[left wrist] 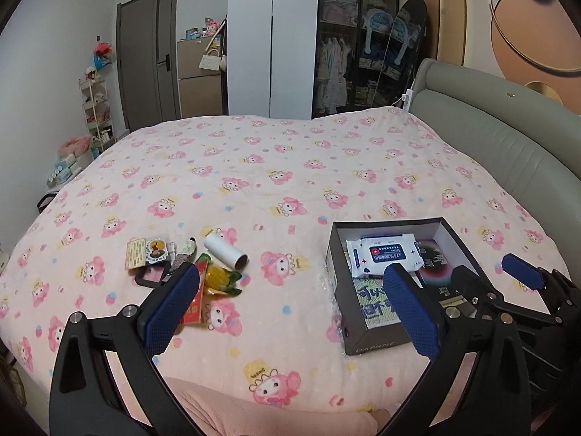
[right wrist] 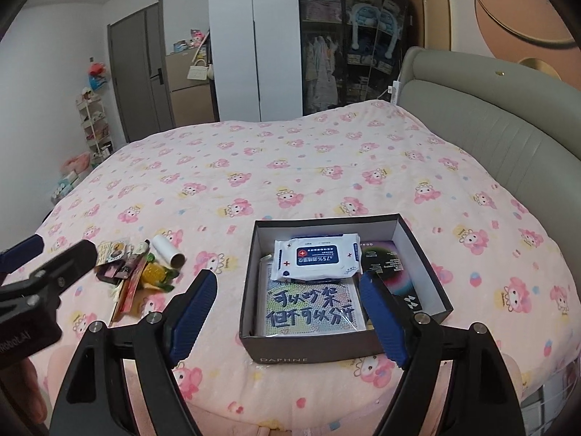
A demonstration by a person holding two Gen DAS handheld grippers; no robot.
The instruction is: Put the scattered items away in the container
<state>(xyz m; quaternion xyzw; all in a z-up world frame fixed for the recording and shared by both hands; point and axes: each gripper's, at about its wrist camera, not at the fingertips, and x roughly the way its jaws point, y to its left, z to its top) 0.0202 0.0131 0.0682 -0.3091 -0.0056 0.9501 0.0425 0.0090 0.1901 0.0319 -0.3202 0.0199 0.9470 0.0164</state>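
The left tongs [left wrist: 290, 305] gape wide with nothing between their blue pads, hovering over the bed [left wrist: 290, 167]; the right tongs [right wrist: 290, 316] are equally spread and empty, straddling the near part of the open grey box [right wrist: 308, 354]. Inside the box lie a wipes pack [right wrist: 316, 258] and a lettered sheet [right wrist: 308, 309]. At ten o'clock of the left tongs sits the scattered pile [left wrist: 203, 272]: white roll [left wrist: 225, 250], yellow toy [left wrist: 221, 278], cards [left wrist: 147, 252].

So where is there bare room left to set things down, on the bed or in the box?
Bare pink cartoon-print blanket lies between the scattered pile and the dark cardboard box, and beyond both. The box is crowded: white wipes pack, printed sheet, dark booklet.
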